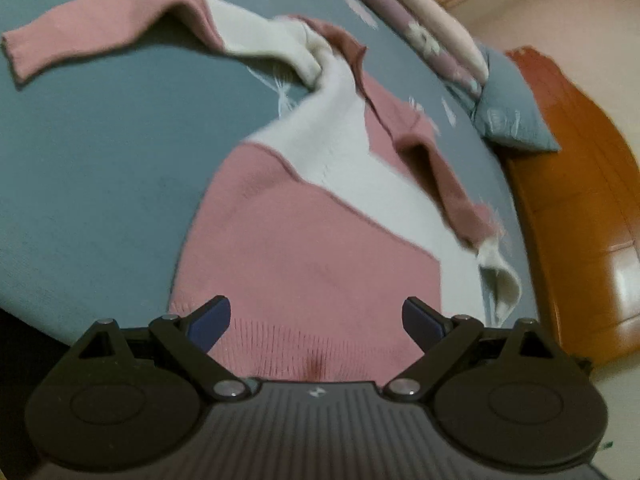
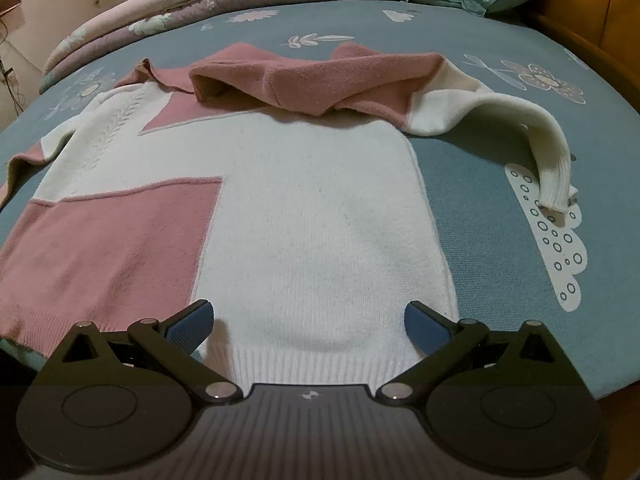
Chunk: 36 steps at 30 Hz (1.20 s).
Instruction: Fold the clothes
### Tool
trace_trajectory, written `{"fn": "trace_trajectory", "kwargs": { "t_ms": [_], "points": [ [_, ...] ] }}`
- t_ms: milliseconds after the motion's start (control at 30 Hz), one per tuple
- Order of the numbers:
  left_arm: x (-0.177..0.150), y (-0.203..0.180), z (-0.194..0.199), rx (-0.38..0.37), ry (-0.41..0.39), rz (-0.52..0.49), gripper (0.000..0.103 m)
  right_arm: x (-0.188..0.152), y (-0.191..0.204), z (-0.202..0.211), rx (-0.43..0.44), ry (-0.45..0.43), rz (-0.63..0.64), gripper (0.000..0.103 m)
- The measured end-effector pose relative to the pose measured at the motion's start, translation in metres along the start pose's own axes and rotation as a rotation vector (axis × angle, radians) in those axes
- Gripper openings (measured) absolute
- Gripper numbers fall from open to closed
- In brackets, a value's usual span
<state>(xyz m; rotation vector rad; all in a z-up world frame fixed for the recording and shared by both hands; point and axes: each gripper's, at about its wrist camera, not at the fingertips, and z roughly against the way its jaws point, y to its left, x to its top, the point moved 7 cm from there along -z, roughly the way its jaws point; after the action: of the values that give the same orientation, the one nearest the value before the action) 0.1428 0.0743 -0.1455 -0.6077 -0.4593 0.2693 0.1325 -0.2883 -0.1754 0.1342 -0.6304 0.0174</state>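
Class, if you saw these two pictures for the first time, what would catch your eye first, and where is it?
The pink and white knitted sweater lies spread across the blue flower-printed bedsheet, one white sleeve trailing right. Both the left gripper and right gripper are open over its ribbed hem.

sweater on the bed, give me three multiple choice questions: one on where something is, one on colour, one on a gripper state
1. Where does the sweater lie?
A. on a blue-grey patterned bedsheet
B. on a wooden floor
C. in a basket

2. What colours is the sweater?
A. green and black
B. pink and white
C. all yellow

3. How do the jaws of the right gripper stand?
A. shut on a sleeve
B. shut on the hem
C. open, holding nothing

Answers:
1 A, the printed sheet shows around it on all sides.
2 B, pink blocks sit against white knit.
3 C, the blue pads stand wide apart over the white hem.
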Motion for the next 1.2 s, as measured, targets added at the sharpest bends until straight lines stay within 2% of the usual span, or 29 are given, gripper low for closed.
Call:
{"fn": "trace_trajectory", "kwargs": {
  "t_ms": [133,233,300,367,500,600,700,767,800,867,933,967,1100,1200],
  "points": [
    [-0.002,0.019,-0.005,0.103,0.03,0.02,0.092,-0.001,-0.002,0.002,0.012,-0.006,-0.009,0.103],
    [0.004,0.023,0.007,0.129,-0.009,0.044,0.092,-0.001,-0.003,0.002,0.021,-0.011,-0.016,0.103],
    [0.006,0.016,0.01,0.102,-0.022,0.028,0.092,-0.001,-0.002,0.001,0.017,-0.004,-0.011,0.103],
    [0.008,0.002,0.008,0.043,-0.018,0.002,0.093,-0.001,-0.001,0.0,0.012,0.009,0.009,0.103],
    [0.005,-0.024,-0.019,-0.008,0.031,-0.056,0.093,0.0,-0.005,0.003,0.043,0.014,-0.015,0.103],
    [-0.002,-0.032,-0.047,-0.003,0.088,-0.075,0.093,0.006,-0.021,0.011,0.142,0.032,-0.183,0.103],
    [-0.009,-0.038,-0.056,0.01,0.101,-0.104,0.096,0.009,-0.037,0.023,0.348,0.035,-0.383,0.103],
    [-0.011,-0.044,-0.055,-0.003,0.108,-0.112,0.096,0.009,-0.037,0.029,0.435,0.018,-0.428,0.103],
    [-0.011,-0.047,-0.053,-0.005,0.102,-0.117,0.096,0.009,-0.037,0.033,0.478,0.009,-0.451,0.1],
    [-0.012,-0.052,-0.048,-0.004,0.09,-0.13,0.096,0.009,-0.031,0.037,0.546,0.002,-0.461,0.088],
    [-0.011,-0.056,-0.044,0.016,0.077,-0.147,0.096,0.007,-0.016,0.033,0.619,0.043,-0.457,0.071],
    [-0.011,-0.058,-0.043,0.02,0.073,-0.154,0.096,0.005,-0.008,0.03,0.651,0.068,-0.452,0.066],
    [-0.012,-0.063,-0.04,0.025,0.07,-0.166,0.096,-0.003,0.016,0.008,0.655,0.17,-0.432,0.033],
    [-0.013,-0.062,-0.038,0.034,0.069,-0.163,0.096,-0.01,0.018,-0.008,0.656,0.229,-0.489,0.031]
  ]
}}
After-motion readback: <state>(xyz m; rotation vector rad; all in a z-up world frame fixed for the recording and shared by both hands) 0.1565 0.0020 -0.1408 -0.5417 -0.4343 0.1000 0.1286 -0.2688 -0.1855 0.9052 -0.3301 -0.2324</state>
